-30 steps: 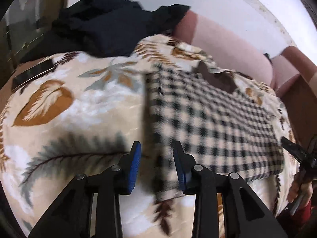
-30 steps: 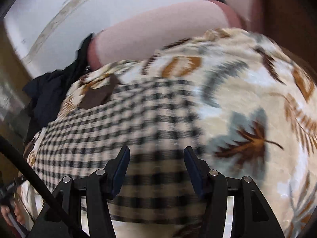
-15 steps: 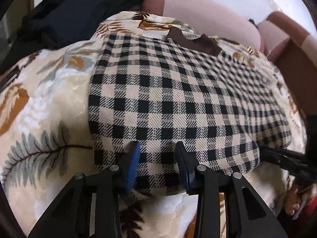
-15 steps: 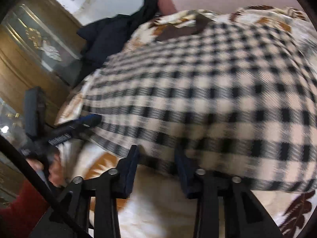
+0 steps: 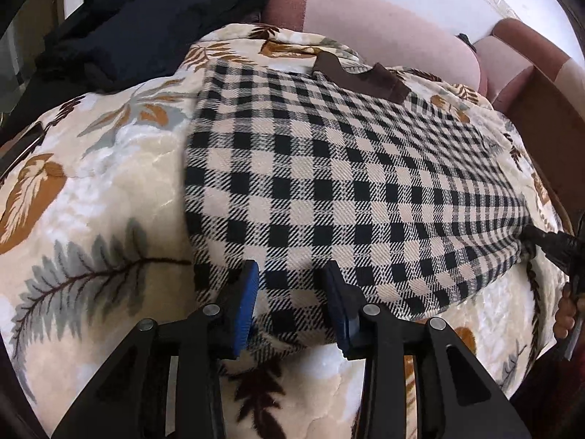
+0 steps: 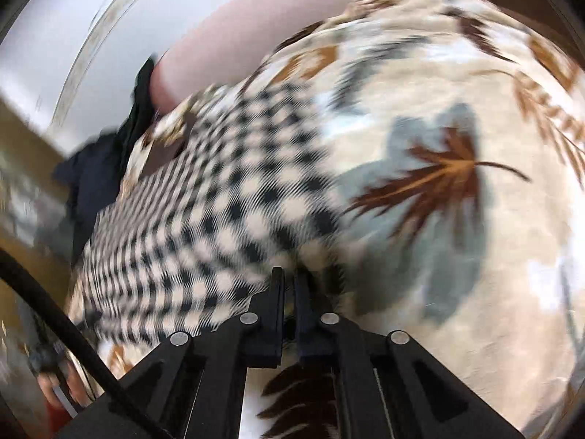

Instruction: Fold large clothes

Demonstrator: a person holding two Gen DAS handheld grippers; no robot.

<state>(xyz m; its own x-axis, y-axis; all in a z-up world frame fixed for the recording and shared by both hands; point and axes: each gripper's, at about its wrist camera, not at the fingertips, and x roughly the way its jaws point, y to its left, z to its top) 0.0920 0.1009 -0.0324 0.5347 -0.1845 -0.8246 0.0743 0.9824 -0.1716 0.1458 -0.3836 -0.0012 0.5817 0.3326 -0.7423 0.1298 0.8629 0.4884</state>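
Note:
A black-and-cream checked garment with a brown collar lies flat on a leaf-patterned blanket. My left gripper is open, its blue-padded jaws straddling the garment's near hem. My right gripper is shut on the garment's near right corner; in the left wrist view it shows at the right edge, pinching that corner. The right wrist view is blurred by motion, with the garment spreading up and left.
A pile of dark clothes lies at the back left of the blanket. A pink sofa back runs behind. A wooden piece stands at the right. A wooden cabinet is at the left in the right wrist view.
My right gripper has closed on the garment's right corner and swung its view right. My left gripper has stayed open at the hem, shifting only slightly.

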